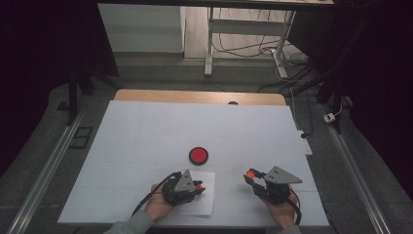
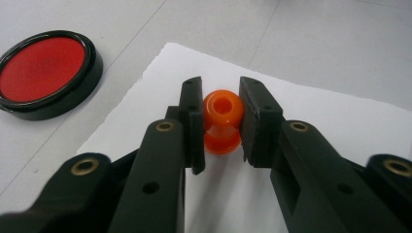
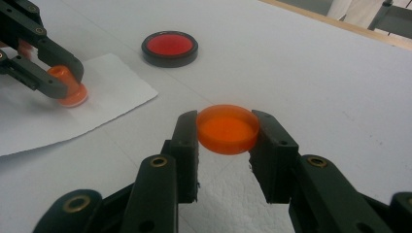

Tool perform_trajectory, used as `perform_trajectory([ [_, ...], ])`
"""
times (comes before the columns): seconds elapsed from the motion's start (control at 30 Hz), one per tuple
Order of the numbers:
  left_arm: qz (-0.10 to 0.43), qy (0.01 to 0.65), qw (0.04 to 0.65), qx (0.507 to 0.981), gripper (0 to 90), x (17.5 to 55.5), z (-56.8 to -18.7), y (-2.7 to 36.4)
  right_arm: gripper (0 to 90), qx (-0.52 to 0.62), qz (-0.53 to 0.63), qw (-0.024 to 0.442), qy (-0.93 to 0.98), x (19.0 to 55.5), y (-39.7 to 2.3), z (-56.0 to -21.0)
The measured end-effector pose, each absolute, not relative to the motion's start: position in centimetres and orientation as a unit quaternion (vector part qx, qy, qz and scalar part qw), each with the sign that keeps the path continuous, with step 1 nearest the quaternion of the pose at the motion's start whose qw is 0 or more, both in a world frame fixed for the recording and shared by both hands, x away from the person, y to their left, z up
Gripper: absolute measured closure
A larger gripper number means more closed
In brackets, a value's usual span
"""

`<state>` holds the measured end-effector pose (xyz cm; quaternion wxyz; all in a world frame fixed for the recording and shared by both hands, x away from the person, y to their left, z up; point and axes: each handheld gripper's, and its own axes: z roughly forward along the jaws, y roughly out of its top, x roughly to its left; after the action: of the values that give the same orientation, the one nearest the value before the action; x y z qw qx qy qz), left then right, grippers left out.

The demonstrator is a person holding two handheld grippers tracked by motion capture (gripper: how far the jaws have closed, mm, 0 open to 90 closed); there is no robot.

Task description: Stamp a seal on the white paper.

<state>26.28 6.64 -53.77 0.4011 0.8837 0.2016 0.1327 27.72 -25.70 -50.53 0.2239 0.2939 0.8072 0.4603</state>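
Observation:
My left gripper is shut on a small orange knob-shaped stamp, which stands with its base on a white sheet of paper. In the high view that gripper sits at the front centre over the paper. My right gripper is shut on a flat round orange cap, held just above the table; it appears at the front right. A round black case with a red pad lies beyond both grippers. The right gripper view also has the left gripper with the stamp.
The table is covered in white, with a wooden strip along its far edge. The red pad lies just left of the paper's corner. Metal rails run along both sides of the table; desk legs and cables stand beyond.

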Motion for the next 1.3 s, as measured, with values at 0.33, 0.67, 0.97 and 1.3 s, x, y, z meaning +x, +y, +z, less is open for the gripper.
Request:
perform_trajectory([
  [0.33, 0.118, 0.194, 0.400, 0.888, 72.7, 26.9, -53.3, 6.9, 64.1, 0.291, 0.464, 0.224, 0.807, 27.7, -25.6, -50.5],
  [0.67, 0.087, 0.233, 0.520, 0.817, 72.6, 27.3, -49.5, 10.0, 64.0, 0.291, 0.463, 0.223, 0.807, 27.7, -25.6, -50.5],
  [0.97, 0.071, 0.248, 0.524, 0.812, 72.5, 27.4, -49.3, 10.7, 64.0, 0.289, 0.462, 0.224, 0.808, 27.7, -25.5, -50.5],
  [1.3, 0.068, 0.251, 0.526, 0.810, 72.4, 27.4, -49.1, 11.2, 64.1, 0.288, 0.462, 0.224, 0.808, 27.7, -25.5, -50.6],
])
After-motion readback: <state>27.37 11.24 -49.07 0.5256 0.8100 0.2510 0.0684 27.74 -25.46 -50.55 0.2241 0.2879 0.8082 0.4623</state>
